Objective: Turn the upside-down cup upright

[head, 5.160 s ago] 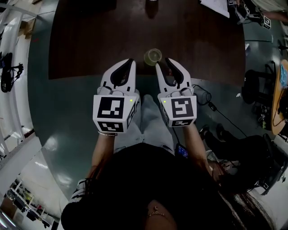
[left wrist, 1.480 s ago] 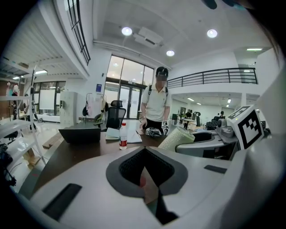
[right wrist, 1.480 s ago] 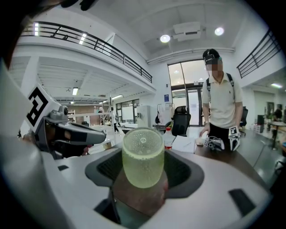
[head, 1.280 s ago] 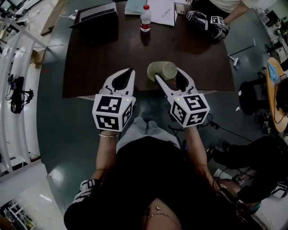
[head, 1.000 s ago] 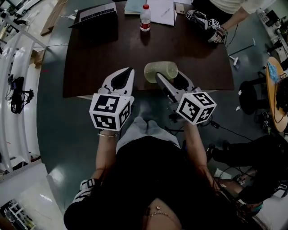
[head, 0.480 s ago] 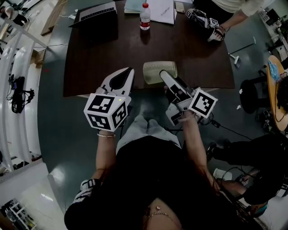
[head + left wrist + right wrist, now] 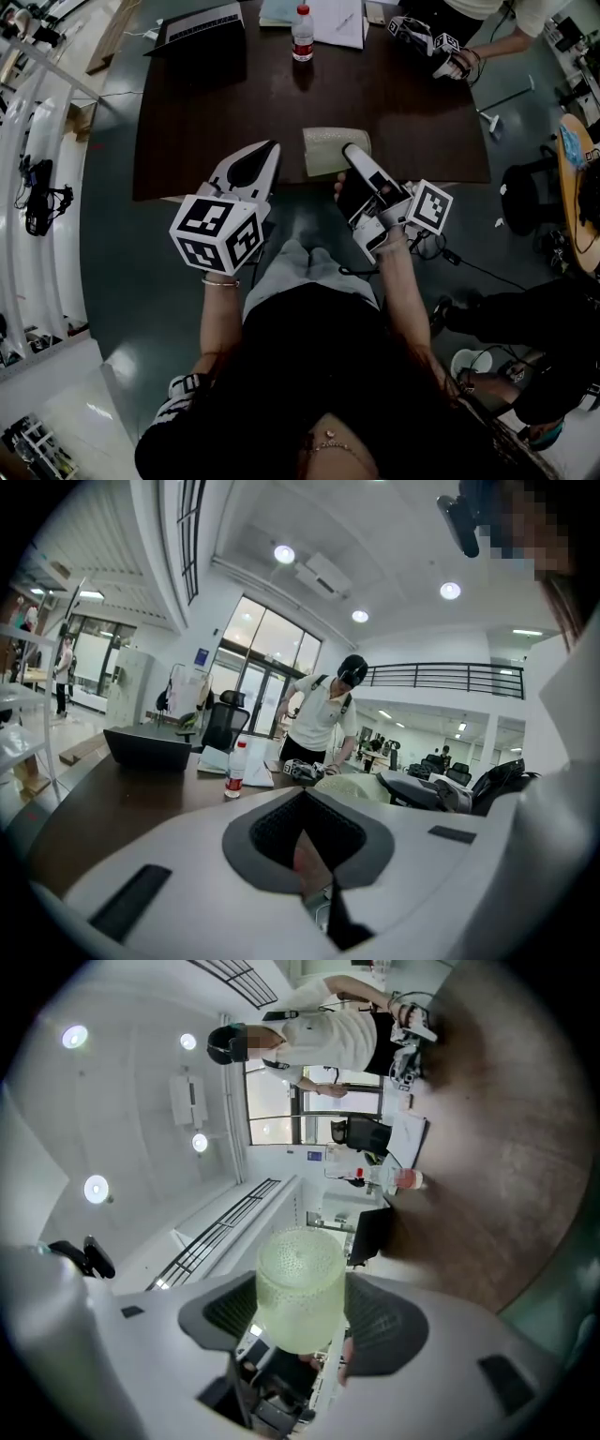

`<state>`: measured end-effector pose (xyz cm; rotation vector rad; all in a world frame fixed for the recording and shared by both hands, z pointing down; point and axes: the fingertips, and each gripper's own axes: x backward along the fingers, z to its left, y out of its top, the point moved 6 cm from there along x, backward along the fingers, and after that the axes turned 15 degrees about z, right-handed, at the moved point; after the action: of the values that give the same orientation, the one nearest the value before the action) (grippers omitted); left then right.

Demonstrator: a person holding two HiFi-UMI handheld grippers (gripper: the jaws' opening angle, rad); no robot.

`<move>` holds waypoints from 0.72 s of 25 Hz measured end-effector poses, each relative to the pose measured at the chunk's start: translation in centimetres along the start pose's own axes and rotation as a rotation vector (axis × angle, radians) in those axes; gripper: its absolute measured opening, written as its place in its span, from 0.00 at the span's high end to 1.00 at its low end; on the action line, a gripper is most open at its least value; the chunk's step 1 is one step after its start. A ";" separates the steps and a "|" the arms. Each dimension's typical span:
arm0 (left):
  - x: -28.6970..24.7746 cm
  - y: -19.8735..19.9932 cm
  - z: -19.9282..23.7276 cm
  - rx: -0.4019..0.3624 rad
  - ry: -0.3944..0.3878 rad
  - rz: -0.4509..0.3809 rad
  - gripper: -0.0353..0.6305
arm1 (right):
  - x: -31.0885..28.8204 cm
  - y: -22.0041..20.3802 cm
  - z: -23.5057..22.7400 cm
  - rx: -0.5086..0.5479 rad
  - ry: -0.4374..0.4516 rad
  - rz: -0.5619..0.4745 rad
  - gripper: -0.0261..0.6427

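Observation:
The cup (image 7: 330,152) is pale green, translucent and dimpled. It lies on its side in the air over the front edge of the dark table (image 7: 206,112). My right gripper (image 7: 352,157) is rolled onto its side and shut on it. In the right gripper view the cup (image 7: 300,1283) fills the gap between the two jaws of my right gripper (image 7: 300,1321). To the cup's left my left gripper (image 7: 266,150) hangs shut and holds nothing. In the left gripper view the left gripper (image 7: 305,803) has its jaws together, with the cup (image 7: 356,786) just to the right.
At the table's far side stand a water bottle (image 7: 301,33), a dark laptop (image 7: 202,23) and some papers (image 7: 328,17). Another person's hands hold grippers (image 7: 431,42) at the far right corner. A dark chair (image 7: 525,202) stands on the floor to the right.
My right gripper has rolled over onto its side with the cup in it, so the cup has turned from tilted to lying level. The left gripper has hardly moved.

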<state>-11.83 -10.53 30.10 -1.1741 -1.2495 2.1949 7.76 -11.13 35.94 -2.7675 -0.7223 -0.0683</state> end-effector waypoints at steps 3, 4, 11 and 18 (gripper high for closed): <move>-0.1 0.1 -0.1 0.001 -0.006 -0.002 0.94 | 0.1 0.1 -0.1 -0.021 0.019 -0.002 0.53; -0.1 0.1 -0.2 0.002 -0.009 -0.002 0.94 | 0.1 0.1 0.0 -0.025 0.025 -0.002 0.53; -0.3 0.1 -0.3 0.002 -0.071 -0.003 0.94 | 0.1 0.4 -0.1 -0.080 0.097 0.004 0.53; -0.6 -0.1 -0.8 -0.042 -0.113 0.021 0.92 | 0.4 0.6 -0.1 -0.110 0.168 0.024 0.53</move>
<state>-10.84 -10.43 30.27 -1.0974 -1.3406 2.2889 8.36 -11.46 35.96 -2.8298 -0.6604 -0.3412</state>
